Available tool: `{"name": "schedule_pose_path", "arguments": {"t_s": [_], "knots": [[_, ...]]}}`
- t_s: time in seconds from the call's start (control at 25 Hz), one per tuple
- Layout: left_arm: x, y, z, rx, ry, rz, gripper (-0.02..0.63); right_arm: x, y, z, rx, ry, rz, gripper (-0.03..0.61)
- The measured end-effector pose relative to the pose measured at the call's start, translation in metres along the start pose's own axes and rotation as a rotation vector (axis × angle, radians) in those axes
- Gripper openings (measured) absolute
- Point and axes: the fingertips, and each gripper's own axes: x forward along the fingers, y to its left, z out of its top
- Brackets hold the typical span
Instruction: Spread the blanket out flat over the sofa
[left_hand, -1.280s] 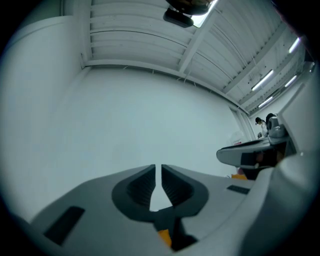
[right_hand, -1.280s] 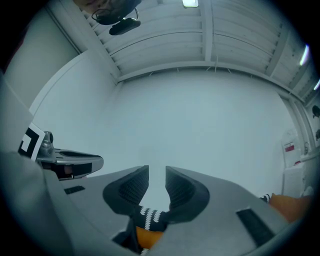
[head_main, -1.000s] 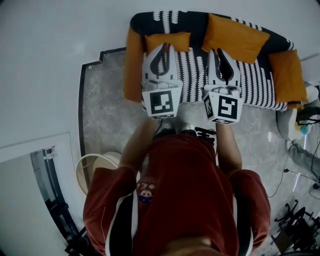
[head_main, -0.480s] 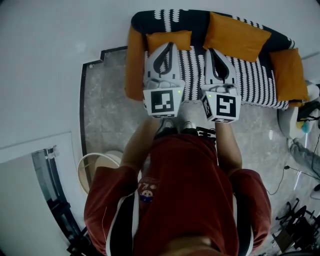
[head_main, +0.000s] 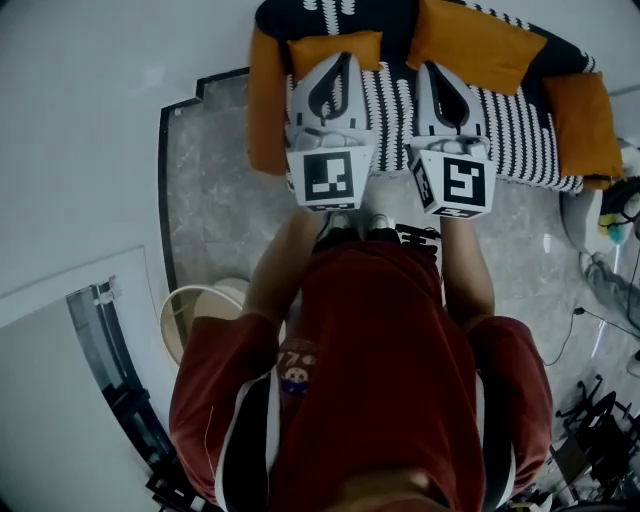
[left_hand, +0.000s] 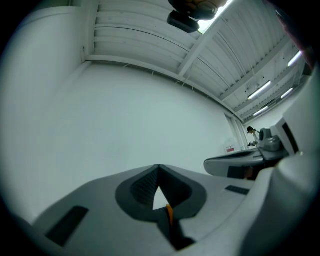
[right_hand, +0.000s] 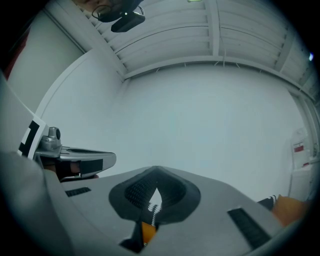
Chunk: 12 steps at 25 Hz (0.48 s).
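Head view: nearest the camera is the person's red shirt (head_main: 380, 380), with both forearms held forward. The left claw (head_main: 345, 60) and right claw (head_main: 432, 70) hang side by side above the sofa's front half.

The left gripper view shows that claw's jaws meeting at the tips with nothing between them. It points at a bare white wall (left_hand: 125, 120). The right gripper view shows the same, jaws closed tip to tip and empty. Only a sliver of patterned cloth and orange is seen past them, below.

Beyond the claws, the black-and-white blanket (head_main: 520, 120) lies over the seat and back of the orange sofa (head_main: 265, 110). Its front hem hangs at the seat edge above the grey floor (head_main: 210, 200). Two orange cushions (head_main: 465, 35) rest on top of it, against the back. The cloth under the claws is hidden, so its flatness there cannot be confirmed.

Assessment: the blanket lies largely as the task asks. This fits either a closing check or a pause before more smoothing. Any further handling should grip hem or corners only. Both sides should be pulled evenly outward and forward, with the cushions kept from dragging folds into the cloth.
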Motion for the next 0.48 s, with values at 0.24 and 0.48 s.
{"name": "schedule_pose_path", "arguments": {"t_s": [0.24,0.48], "knots": [[-0.001,-0.008,-0.005,-0.028,0.009,-0.021,0.015,-0.001,0.003,-0.001,-0.015,0.005,0.0,0.012],[0.006,-0.017,-0.007,0.002,-0.024,-0.05,0.015,-0.001,-0.001,-0.007,-0.029,0.02,0.001,0.012]]}}
